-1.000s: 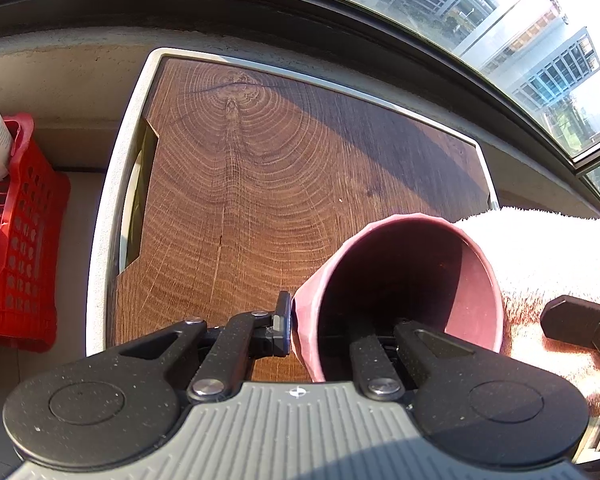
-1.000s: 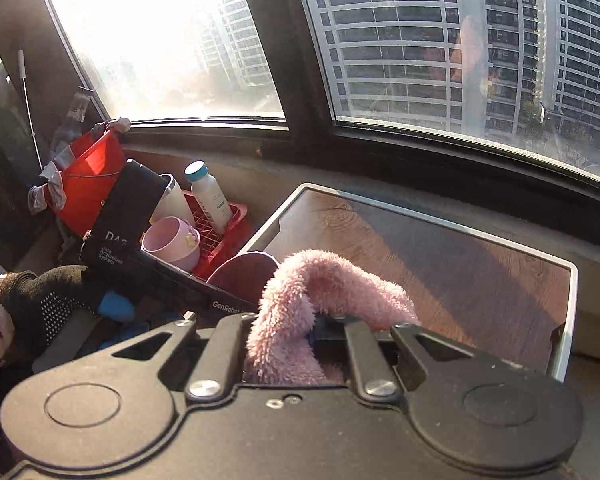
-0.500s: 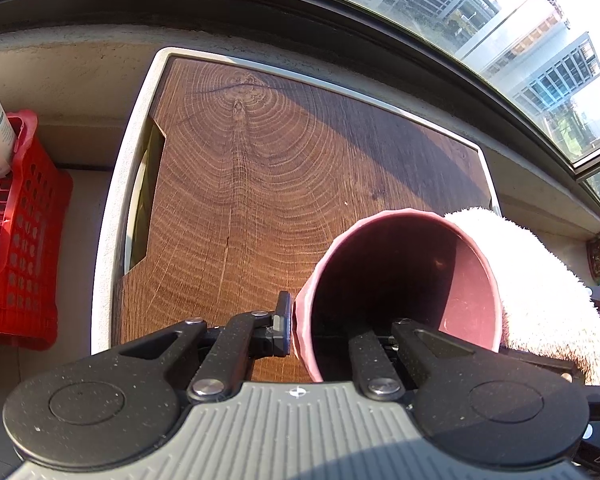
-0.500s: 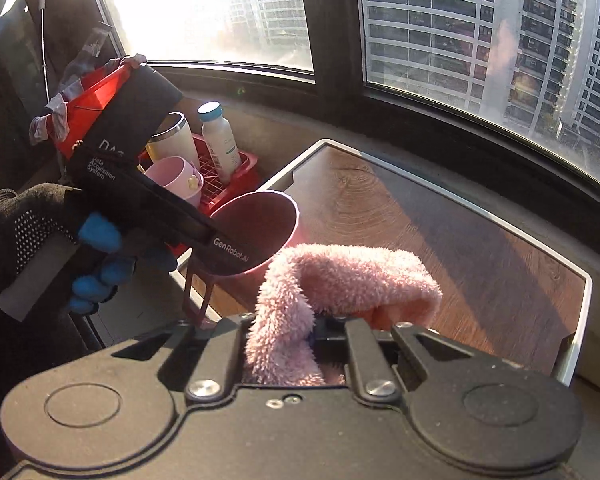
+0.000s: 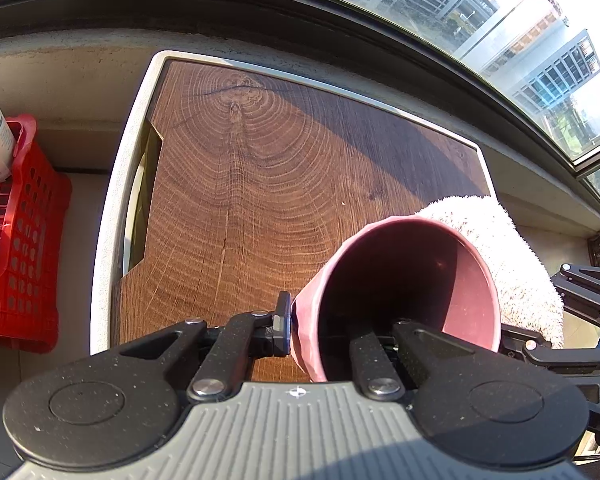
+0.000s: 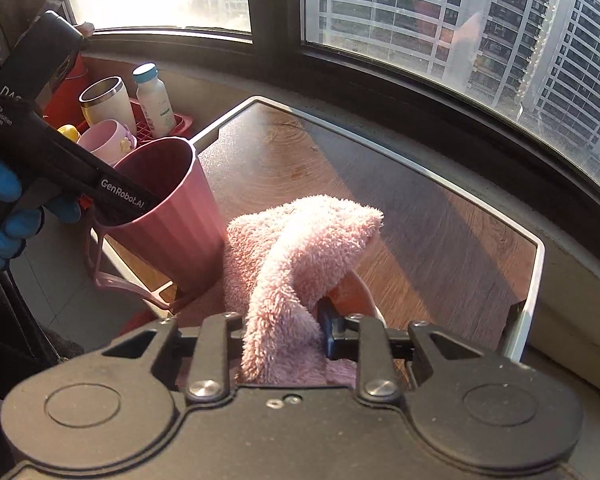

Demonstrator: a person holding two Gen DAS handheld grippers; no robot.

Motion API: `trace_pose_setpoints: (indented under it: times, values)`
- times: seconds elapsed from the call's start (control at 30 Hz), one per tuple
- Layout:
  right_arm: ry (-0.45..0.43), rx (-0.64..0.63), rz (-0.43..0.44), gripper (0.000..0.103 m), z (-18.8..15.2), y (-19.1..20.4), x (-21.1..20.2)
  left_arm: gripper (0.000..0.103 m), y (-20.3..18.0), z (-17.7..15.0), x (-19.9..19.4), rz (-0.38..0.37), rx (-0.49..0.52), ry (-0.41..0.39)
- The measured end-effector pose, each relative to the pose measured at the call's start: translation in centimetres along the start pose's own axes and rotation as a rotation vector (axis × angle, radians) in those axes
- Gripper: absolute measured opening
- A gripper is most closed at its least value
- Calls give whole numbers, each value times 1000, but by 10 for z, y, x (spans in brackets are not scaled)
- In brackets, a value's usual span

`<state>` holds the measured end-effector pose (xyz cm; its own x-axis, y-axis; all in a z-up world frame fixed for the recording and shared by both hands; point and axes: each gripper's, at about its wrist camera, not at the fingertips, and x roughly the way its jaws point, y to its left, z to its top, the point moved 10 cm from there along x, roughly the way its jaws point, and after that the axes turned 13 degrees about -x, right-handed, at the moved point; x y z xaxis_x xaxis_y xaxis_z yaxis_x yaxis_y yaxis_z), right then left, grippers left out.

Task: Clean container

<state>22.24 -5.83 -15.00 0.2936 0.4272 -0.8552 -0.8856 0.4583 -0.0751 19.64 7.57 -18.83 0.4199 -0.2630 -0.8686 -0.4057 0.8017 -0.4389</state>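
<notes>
Left gripper (image 5: 320, 328) pinches the pink cup (image 5: 400, 280) wall above the table (image 5: 260, 184); right gripper (image 6: 284, 332) clamps the fluffy cloth (image 6: 300, 240) beside it; wiping comes next: push cloth inside

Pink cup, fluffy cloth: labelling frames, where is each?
Pink cup (image 6: 180, 216), right wrist view, on its ribbed outer wall.
Fluffy cloth (image 6: 292, 248), right wrist view, on its raised fold.

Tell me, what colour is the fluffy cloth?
Pink. The fluffy cloth shows best in the right wrist view.
</notes>
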Motion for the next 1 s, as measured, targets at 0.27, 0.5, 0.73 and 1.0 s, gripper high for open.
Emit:
trace_pose_setpoints:
  times: [0.27,0.5,0.73,1.0]
  values:
    - [9,20,16,59,1,2,8,7,0,0,0,-4,0,3]
    - [-5,15,12,59,5,1,4,7,0,1,0,-3,-2,4]
    - [-36,28,19,12,11,1,-2,7,0,1,0,-2,-2,3]
    - [-213,153,196,5,42,5,-38,7,0,1,-1,0,4,3]
